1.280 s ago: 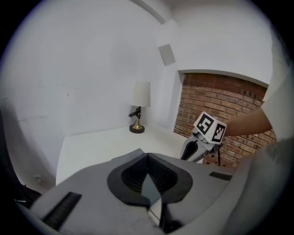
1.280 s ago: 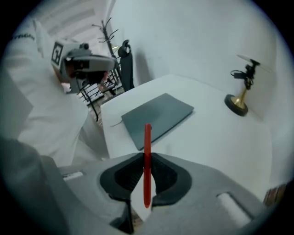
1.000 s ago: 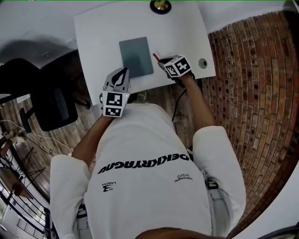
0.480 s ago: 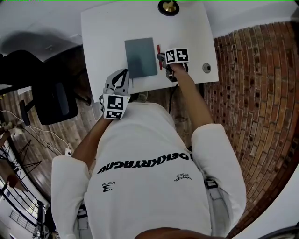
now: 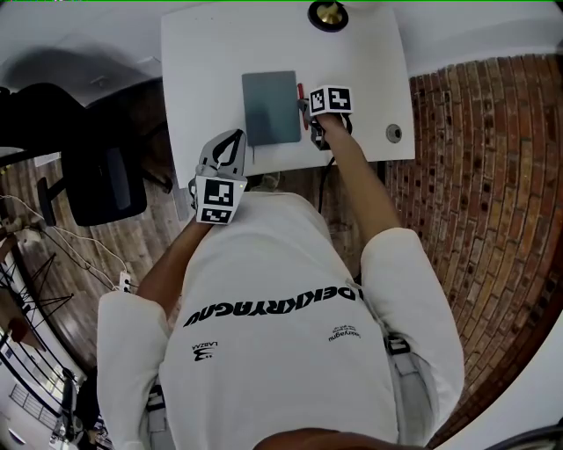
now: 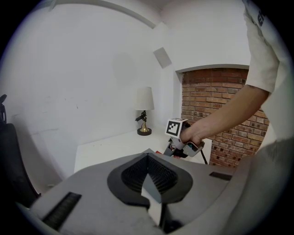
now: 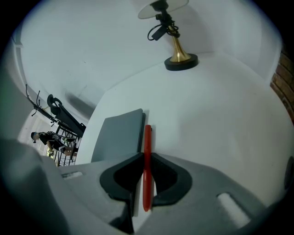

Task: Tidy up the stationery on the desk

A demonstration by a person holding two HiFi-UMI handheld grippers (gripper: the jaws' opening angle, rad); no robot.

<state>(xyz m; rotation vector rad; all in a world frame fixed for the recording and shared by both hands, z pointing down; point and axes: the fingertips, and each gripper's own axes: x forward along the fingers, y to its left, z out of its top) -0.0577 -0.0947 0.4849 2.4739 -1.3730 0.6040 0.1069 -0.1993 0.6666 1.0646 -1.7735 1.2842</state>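
Note:
A red pen (image 7: 147, 160) is pinched between the jaws of my right gripper (image 7: 146, 158), which is shut on it. The pen runs parallel to the right edge of a grey notebook (image 7: 120, 136) and close beside it. In the head view the pen (image 5: 302, 94) shows between the notebook (image 5: 271, 107) and the right gripper (image 5: 310, 111) over the white desk (image 5: 211, 53). Whether the pen touches the desk I cannot tell. My left gripper (image 5: 227, 149) hangs at the desk's near edge, away from the stationery. Its jaws (image 6: 148, 158) are shut with nothing between them.
A lamp with a gold and black base (image 5: 328, 12) stands at the desk's far edge. A round cable grommet (image 5: 393, 133) sits at the desk's right corner. A black office chair (image 5: 97, 176) stands to the left. A brick wall (image 5: 475, 176) runs along the right.
My right gripper carried the red pen left and forward, turning it parallel to the notebook's right edge. The left gripper has barely moved.

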